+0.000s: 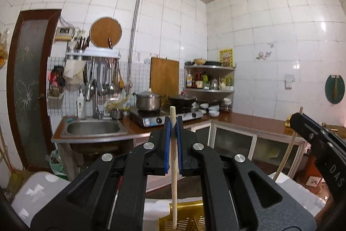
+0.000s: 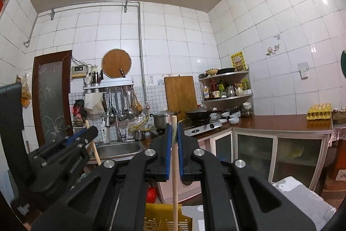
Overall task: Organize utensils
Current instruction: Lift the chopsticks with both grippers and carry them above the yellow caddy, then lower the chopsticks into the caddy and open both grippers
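Each hand carried one pale, round wooden chopstick, so the picking-up looked done while the putting-away was not yet; where they were meant to go cannot be told. The left gripper [image 1: 173, 122] had its blue-padded fingers [image 1: 166, 133] closed tight on the left chopstick [image 1: 174, 166], and the right gripper [image 2: 174, 131] was clamped the same way on the right chopstick [image 2: 175, 176]. Both sticks were held well above a yellow slotted plastic basket [image 1: 188, 218] at the bottom edge of each view, away from the brown kitchen surface [image 1: 248, 120] with its steel sink [image 1: 93, 128]. Each chopstick's long axis ran upright, one end poking just above the fingers and the longer part hanging down towards the basket. In the left view the right chopstick showed a slight lean.
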A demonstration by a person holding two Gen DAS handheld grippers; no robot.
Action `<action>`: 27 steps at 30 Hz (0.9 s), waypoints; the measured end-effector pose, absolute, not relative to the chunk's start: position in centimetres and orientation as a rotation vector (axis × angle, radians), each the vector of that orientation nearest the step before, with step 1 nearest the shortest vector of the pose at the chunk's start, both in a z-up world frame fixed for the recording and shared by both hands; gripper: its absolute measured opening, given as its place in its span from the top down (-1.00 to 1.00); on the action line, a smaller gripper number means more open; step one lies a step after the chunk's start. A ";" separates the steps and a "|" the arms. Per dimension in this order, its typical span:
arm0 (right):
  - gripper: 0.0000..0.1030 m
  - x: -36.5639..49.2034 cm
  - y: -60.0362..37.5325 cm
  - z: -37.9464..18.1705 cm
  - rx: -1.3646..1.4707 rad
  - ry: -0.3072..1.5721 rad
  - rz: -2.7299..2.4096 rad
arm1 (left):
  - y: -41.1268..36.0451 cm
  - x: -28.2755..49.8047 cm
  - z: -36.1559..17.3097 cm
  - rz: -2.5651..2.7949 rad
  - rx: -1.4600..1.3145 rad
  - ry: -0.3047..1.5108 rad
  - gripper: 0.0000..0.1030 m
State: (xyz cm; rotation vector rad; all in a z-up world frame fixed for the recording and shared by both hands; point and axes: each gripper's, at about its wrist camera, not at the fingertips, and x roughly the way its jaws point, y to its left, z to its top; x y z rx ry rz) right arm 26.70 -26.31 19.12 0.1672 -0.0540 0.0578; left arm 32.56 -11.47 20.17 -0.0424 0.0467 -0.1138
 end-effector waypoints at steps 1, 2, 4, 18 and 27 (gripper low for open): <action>0.89 27.8 -26.4 18.0 0.169 -0.028 0.061 | -11.6 33.3 19.2 -0.111 -0.045 0.061 0.92; 0.89 28.4 -26.4 17.4 0.170 -0.013 0.061 | -11.7 33.9 18.3 -0.110 -0.049 0.075 0.92; 0.89 29.8 -26.6 15.6 0.176 0.032 0.065 | -11.8 35.0 16.2 -0.113 -0.048 0.111 0.92; -0.31 29.3 -28.3 11.8 0.149 0.221 0.007 | -9.0 32.3 14.2 -0.066 -0.043 0.181 -0.31; -0.32 23.3 -28.9 12.3 0.144 0.309 -0.031 | -4.0 23.2 17.2 0.024 0.011 0.143 -0.91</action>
